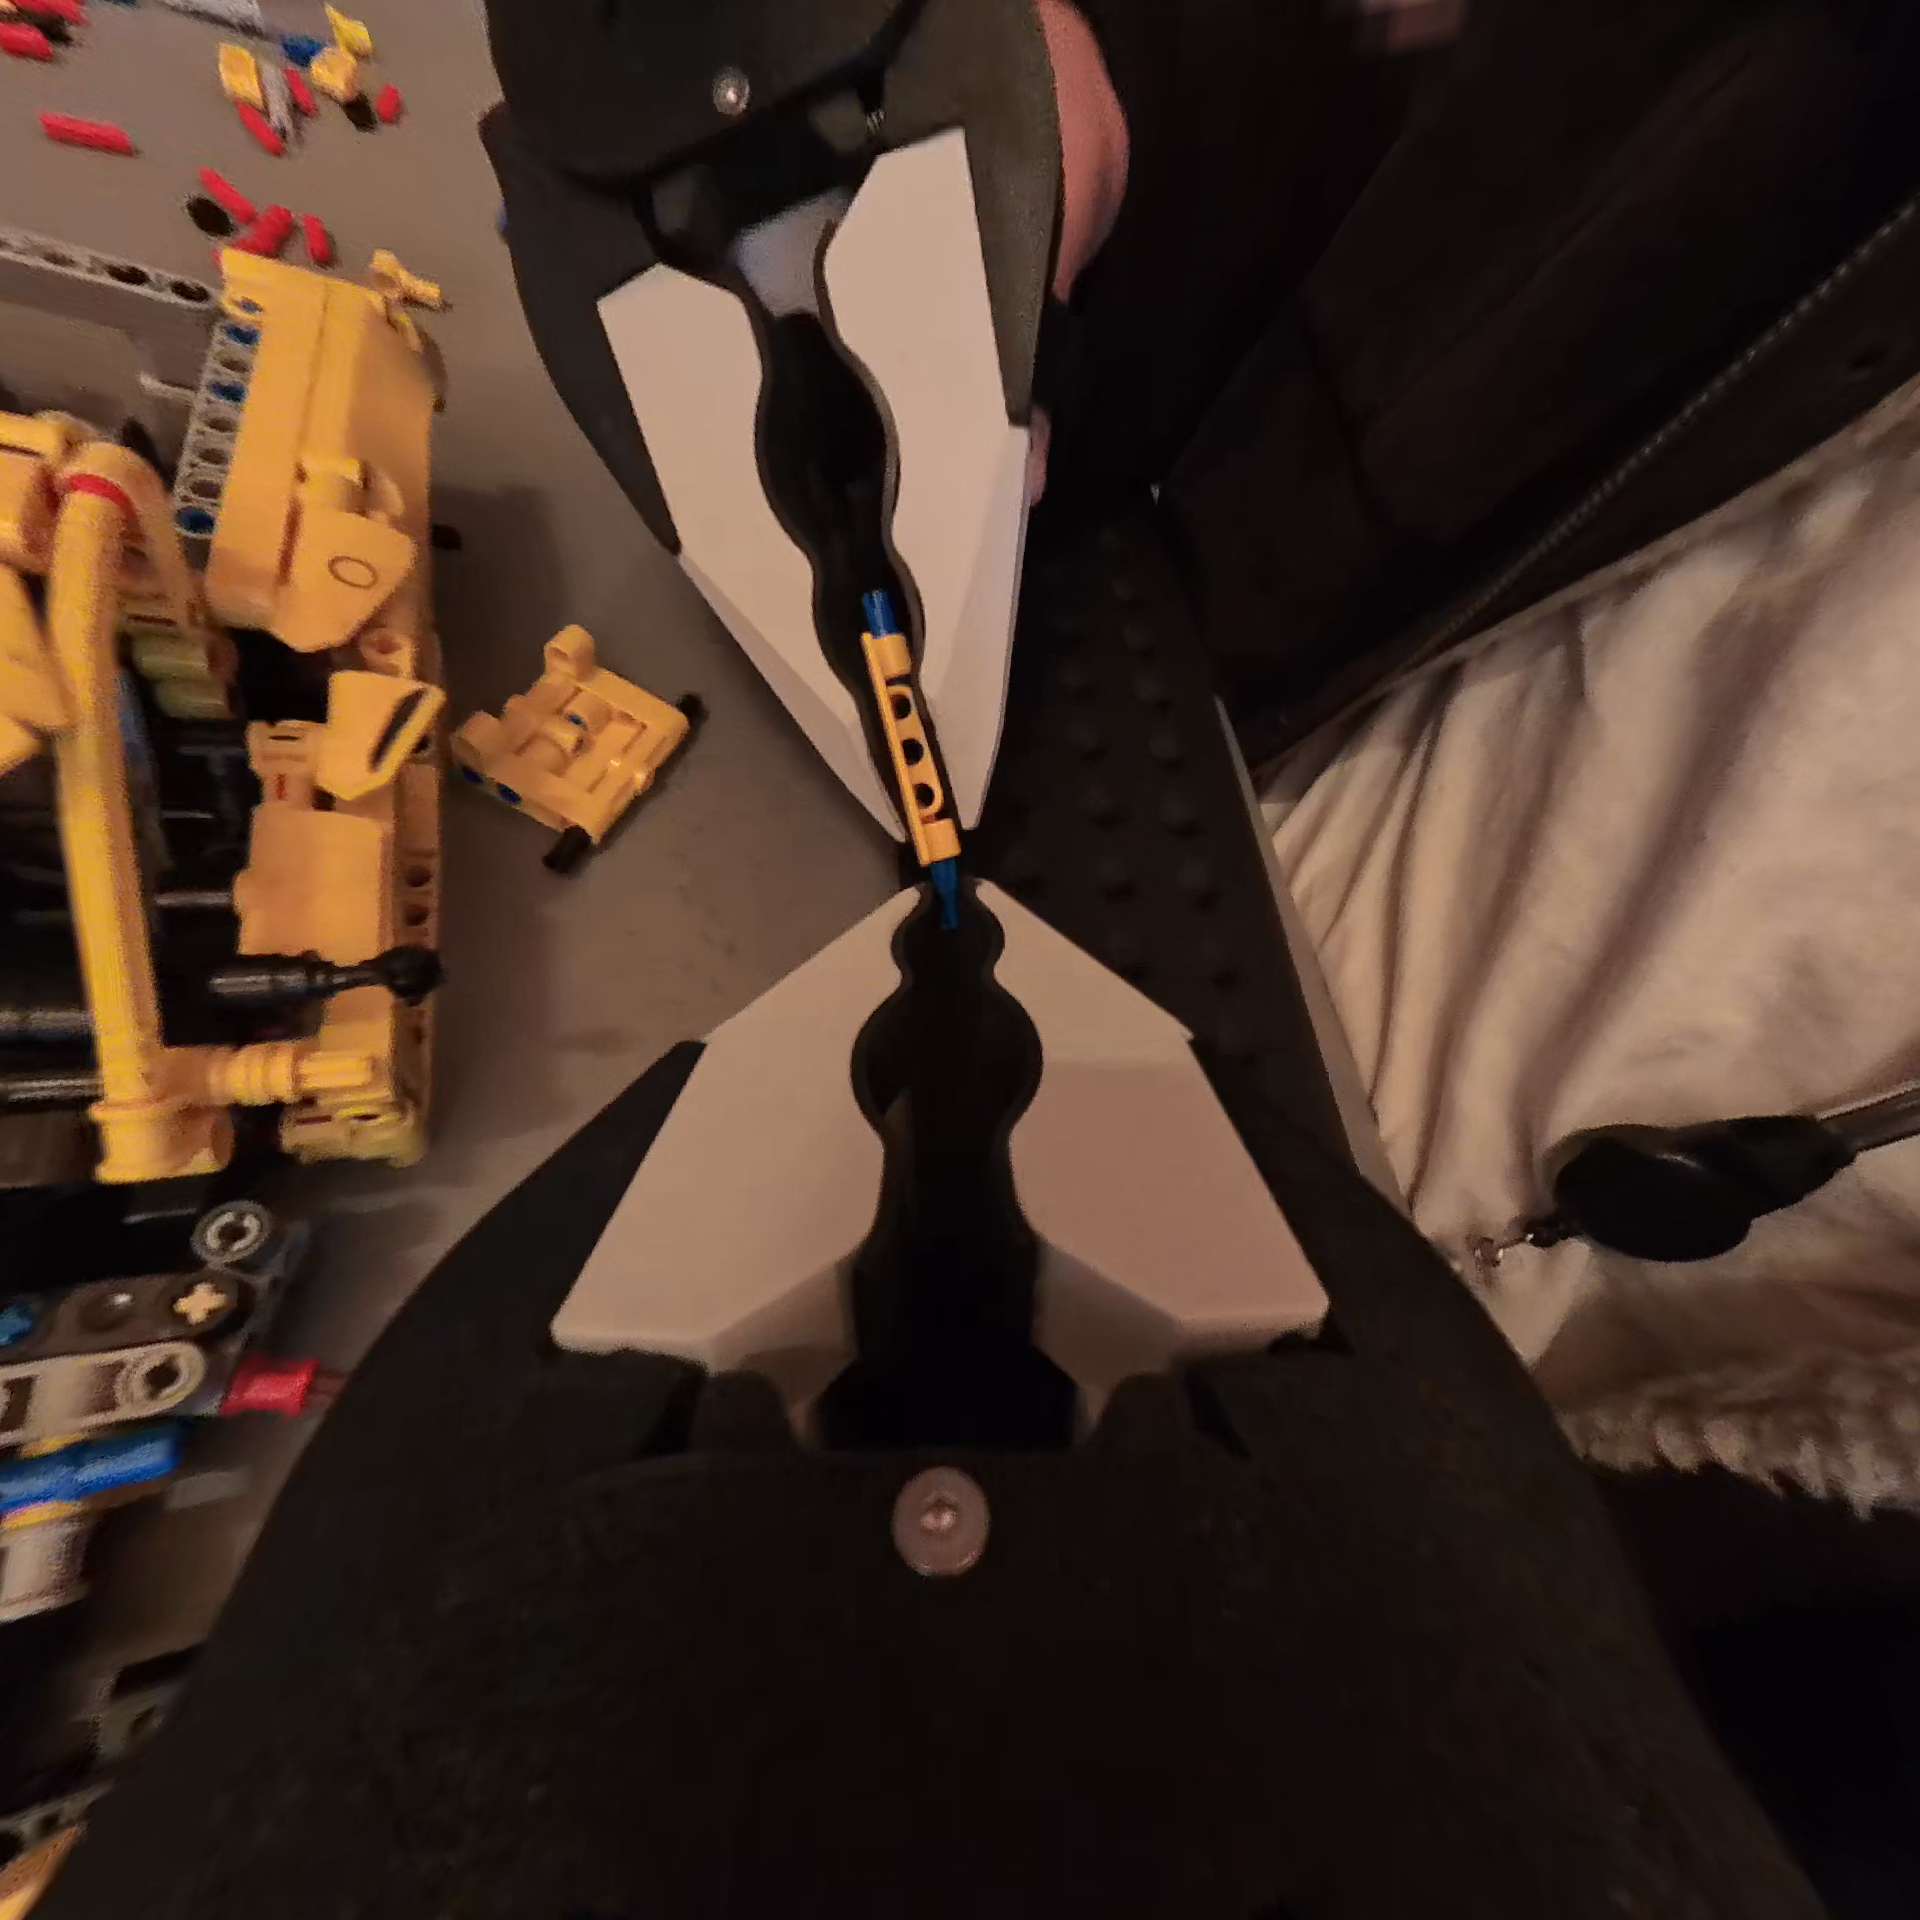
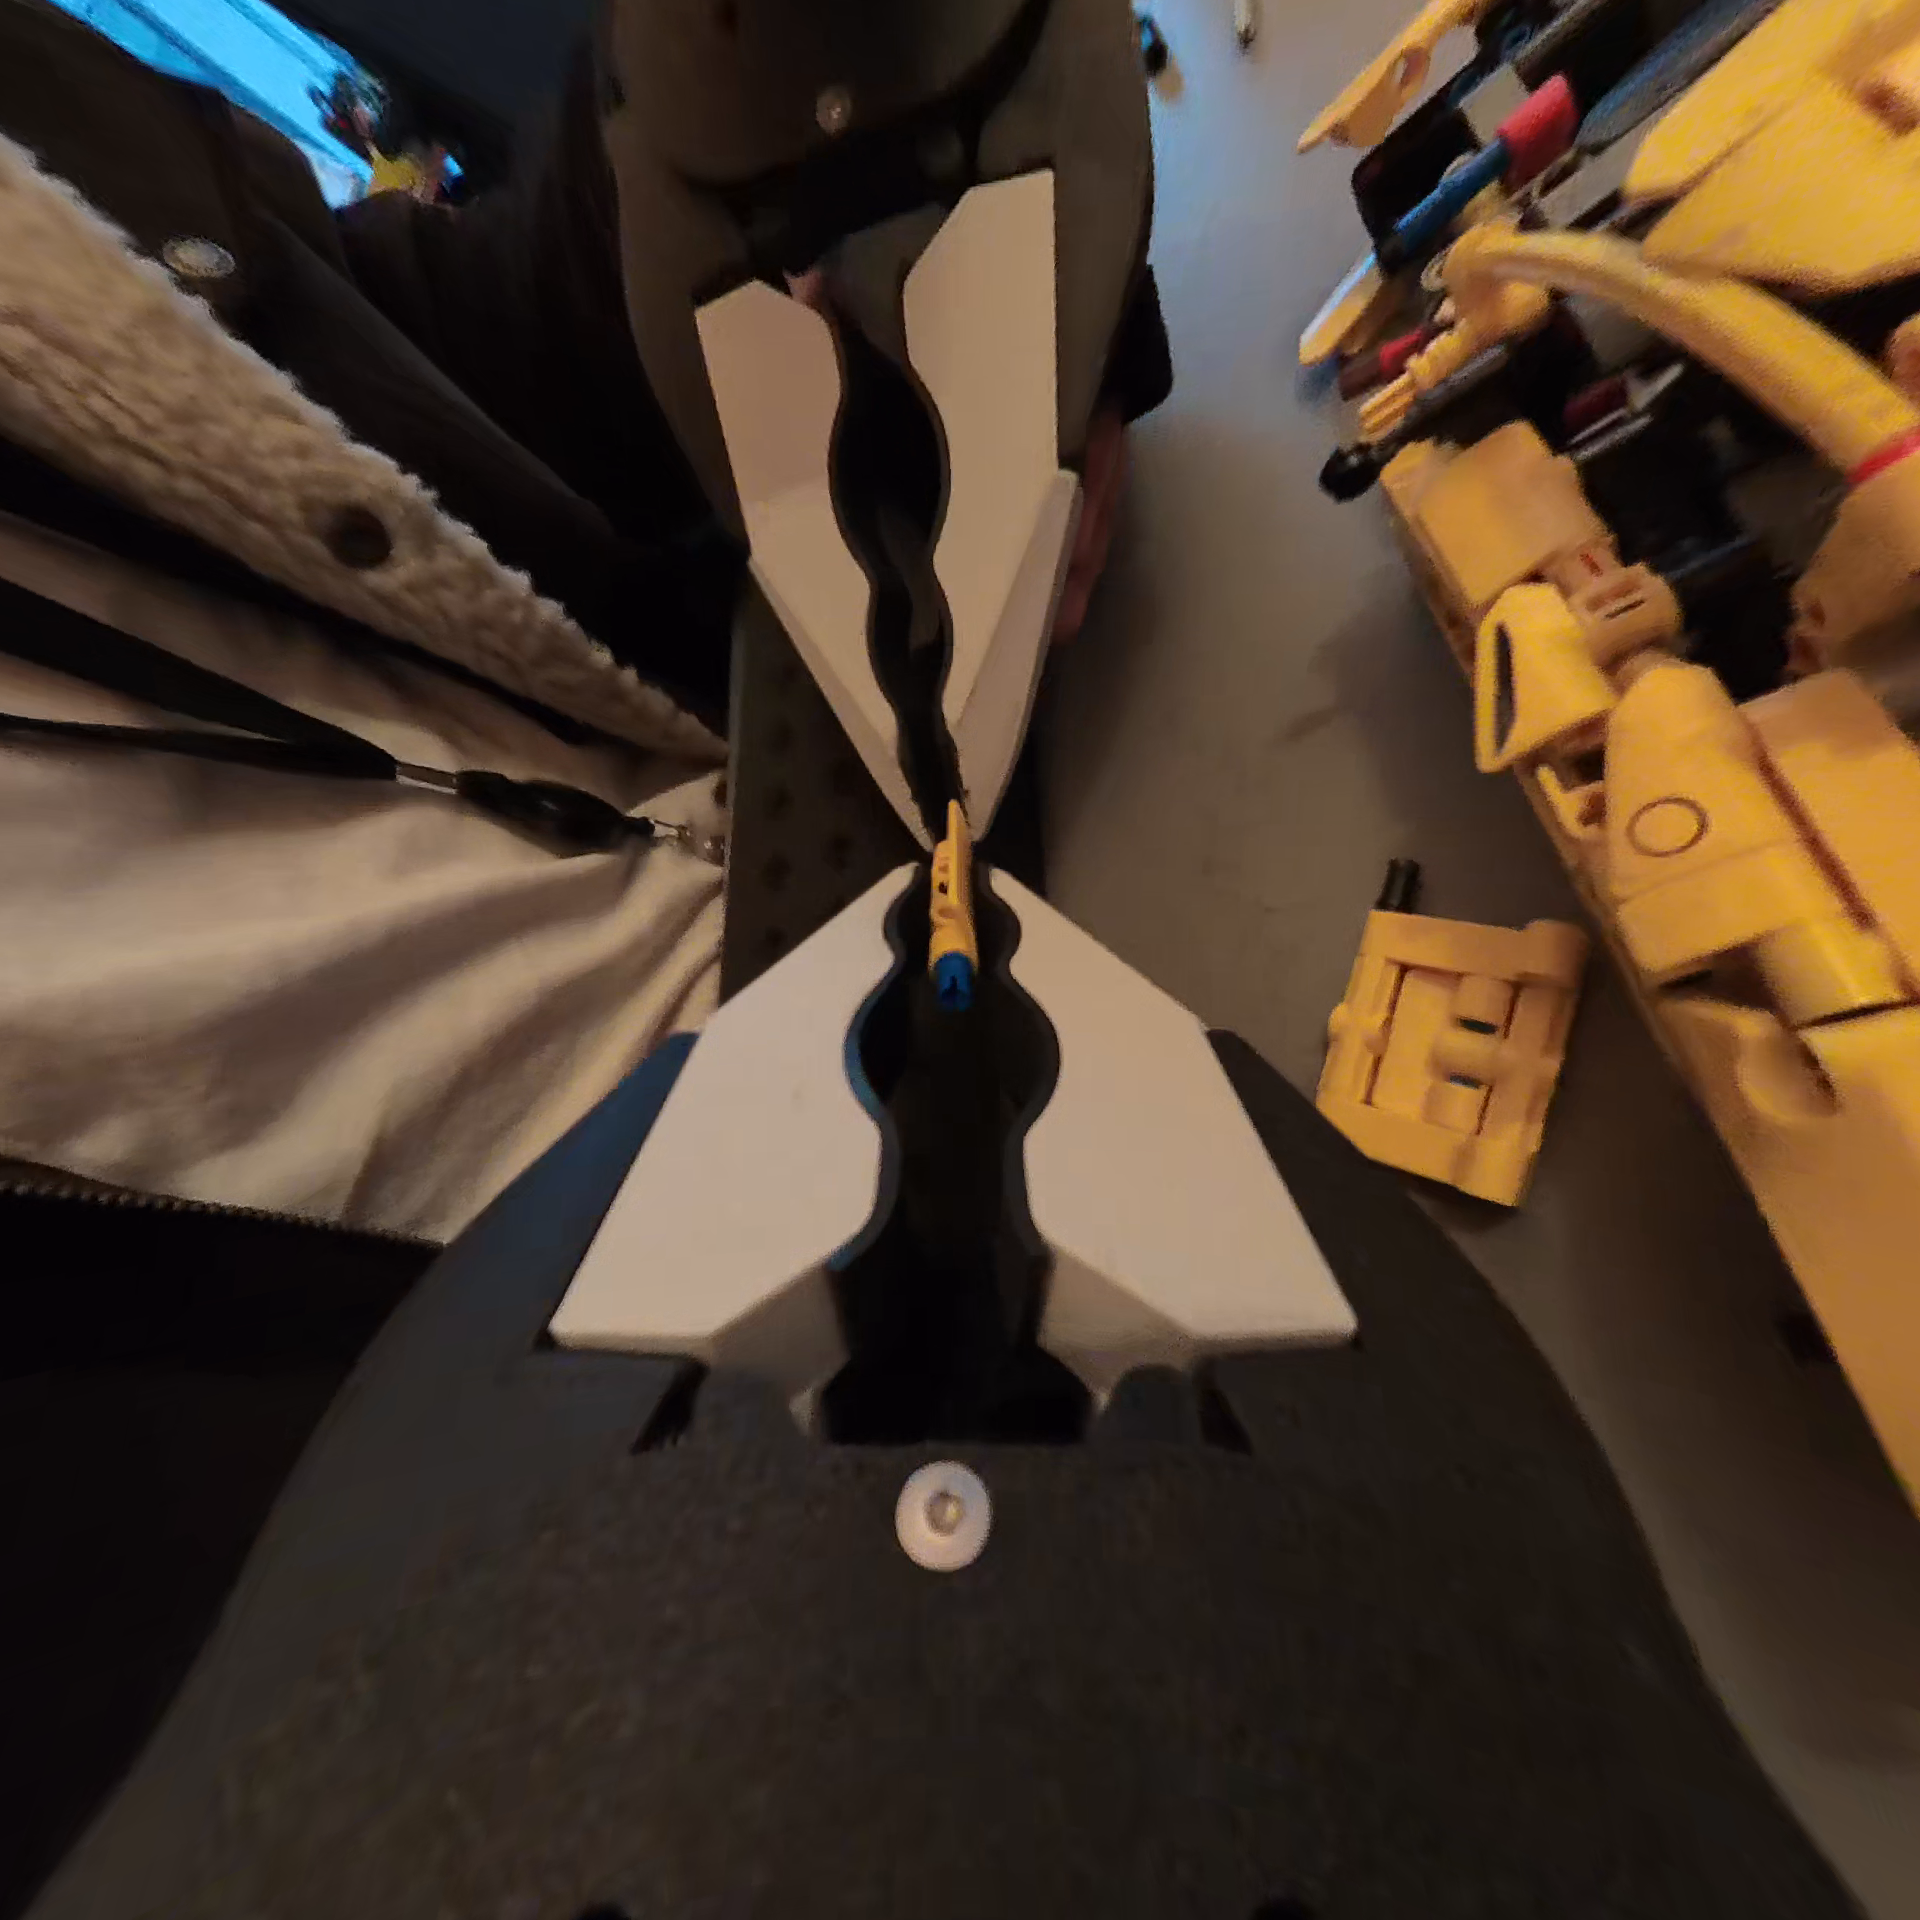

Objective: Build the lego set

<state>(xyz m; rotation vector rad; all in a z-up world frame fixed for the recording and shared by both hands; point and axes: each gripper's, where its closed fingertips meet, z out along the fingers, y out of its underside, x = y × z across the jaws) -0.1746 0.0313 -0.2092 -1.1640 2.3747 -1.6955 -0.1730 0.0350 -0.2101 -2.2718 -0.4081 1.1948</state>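
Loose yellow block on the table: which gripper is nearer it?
Right. The right gripper lies alongside the loose yellow block; the left gripper meets that gripper tip to tip, farther away.

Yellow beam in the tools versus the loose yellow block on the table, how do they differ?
The yellow beam is slim with a row of holes; the yellow block is chunky. The beam is gripped by the right tool; the block lies on the table. The beam's ends carry blue pins; the block shows black pins. Both are yellow.
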